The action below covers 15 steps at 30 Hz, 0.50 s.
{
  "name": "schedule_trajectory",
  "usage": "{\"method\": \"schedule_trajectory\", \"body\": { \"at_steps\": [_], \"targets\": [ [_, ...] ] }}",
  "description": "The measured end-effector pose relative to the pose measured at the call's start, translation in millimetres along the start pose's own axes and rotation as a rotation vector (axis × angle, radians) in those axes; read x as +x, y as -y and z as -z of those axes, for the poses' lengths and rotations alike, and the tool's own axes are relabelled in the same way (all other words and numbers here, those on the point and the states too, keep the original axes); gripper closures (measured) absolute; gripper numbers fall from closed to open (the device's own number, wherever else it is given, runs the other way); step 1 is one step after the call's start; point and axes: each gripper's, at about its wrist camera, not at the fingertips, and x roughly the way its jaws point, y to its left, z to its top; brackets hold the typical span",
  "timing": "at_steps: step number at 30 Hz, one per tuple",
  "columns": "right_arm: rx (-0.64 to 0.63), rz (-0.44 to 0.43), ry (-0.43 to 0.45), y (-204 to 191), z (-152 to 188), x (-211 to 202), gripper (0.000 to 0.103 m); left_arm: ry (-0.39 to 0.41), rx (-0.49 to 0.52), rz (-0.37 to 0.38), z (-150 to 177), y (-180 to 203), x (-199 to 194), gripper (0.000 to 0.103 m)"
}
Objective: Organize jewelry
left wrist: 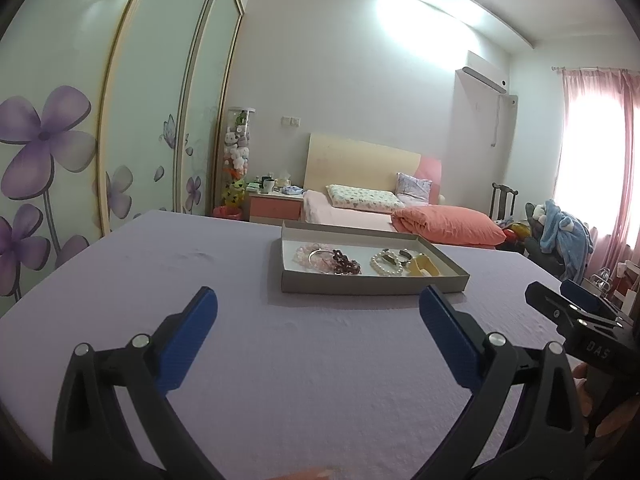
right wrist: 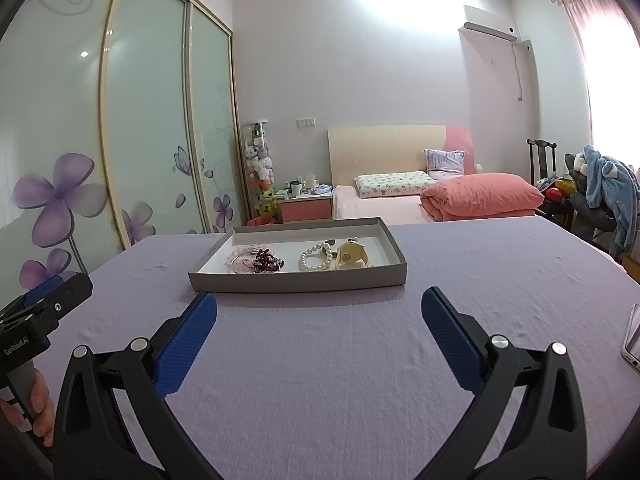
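Left wrist view: left gripper (left wrist: 318, 312) jaws wide apart, holding nothing, above lilac cloth (left wrist: 160, 280), short of tray (left wrist: 372, 280). In tray: pink beads (left wrist: 306, 257), dark red beads (left wrist: 347, 264), pearls (left wrist: 386, 264), yellow piece (left wrist: 424, 266). Right gripper (left wrist: 576, 308) right of tray; jaw state unclear here

Right wrist view: right gripper (right wrist: 319, 312) jaws wide apart, empty, short of tray (right wrist: 296, 280). Pearls (right wrist: 316, 258) mid-tray. Phone (right wrist: 632, 340) far right of tray

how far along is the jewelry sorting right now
Done: the pearl bracelet, dark red beads and pink bracelet already lie in the grey tray. In hand: nothing; left tongs and right tongs are open, short of the tray. Left: arranging pieces, if anything.
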Motion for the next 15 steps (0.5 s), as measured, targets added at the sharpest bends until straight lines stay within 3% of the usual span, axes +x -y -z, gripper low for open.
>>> {"method": "schedule_trajectory", "body": {
  "at_steps": [15],
  "targets": [
    [-0.002,-0.003,0.003,-2.8,1.5,-0.3,0.002,-0.014,-0.003,0.005,-1.2,-0.3,5.0,0.004]
  ]
}}
